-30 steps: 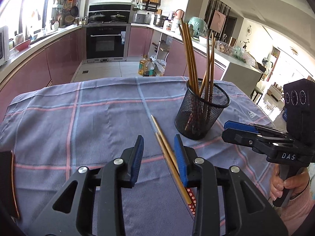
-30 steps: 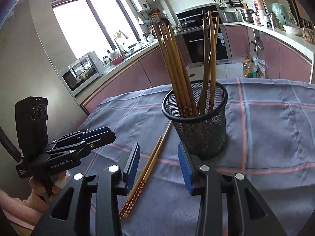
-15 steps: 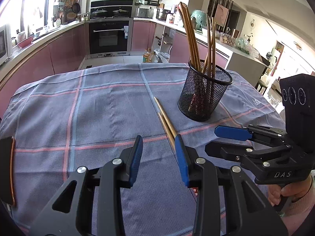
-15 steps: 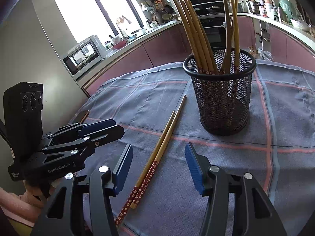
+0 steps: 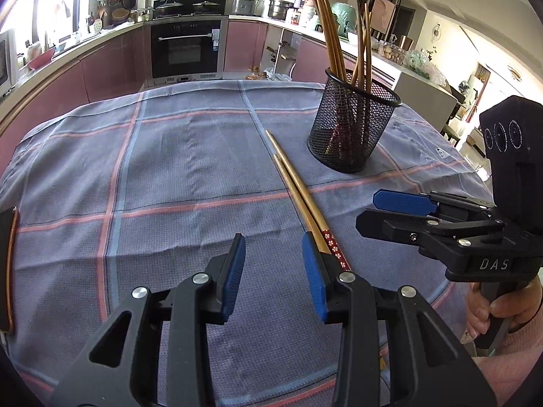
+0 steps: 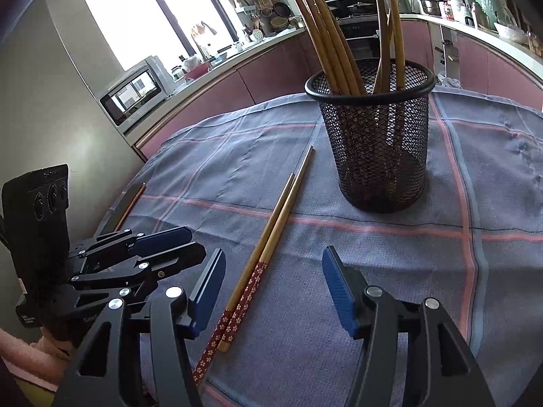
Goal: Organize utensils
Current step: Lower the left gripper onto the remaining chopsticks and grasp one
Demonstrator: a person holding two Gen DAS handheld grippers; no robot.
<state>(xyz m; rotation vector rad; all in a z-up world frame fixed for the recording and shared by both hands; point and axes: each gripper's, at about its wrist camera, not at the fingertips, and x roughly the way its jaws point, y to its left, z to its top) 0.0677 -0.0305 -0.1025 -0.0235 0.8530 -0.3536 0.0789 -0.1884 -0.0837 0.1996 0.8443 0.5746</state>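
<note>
Lying side by side on the checked cloth that covers the desk, two loose chopsticks touch each other along their length, their plain tips pointing toward the black mesh holder and their red flowered ends nearest the cameras. The holder stands upright on the cloth just beside those tips, apart from them, with several more chopsticks leaning inside it.

The left claw hovers low over the cloth with its blue-padded fingers spread wide and nothing between them; the red ends of the loose pair run under its right-hand finger. The right claw is likewise spread open and empty, and in its own view the red ends of the pair lie on the cloth in the gap between its fingers, nearer the left one.

Each claw appears at the edge of the other's view, close alongside. At the far left edge of the cloth a flat dark object with a coppery rim lies partly out of sight.
</note>
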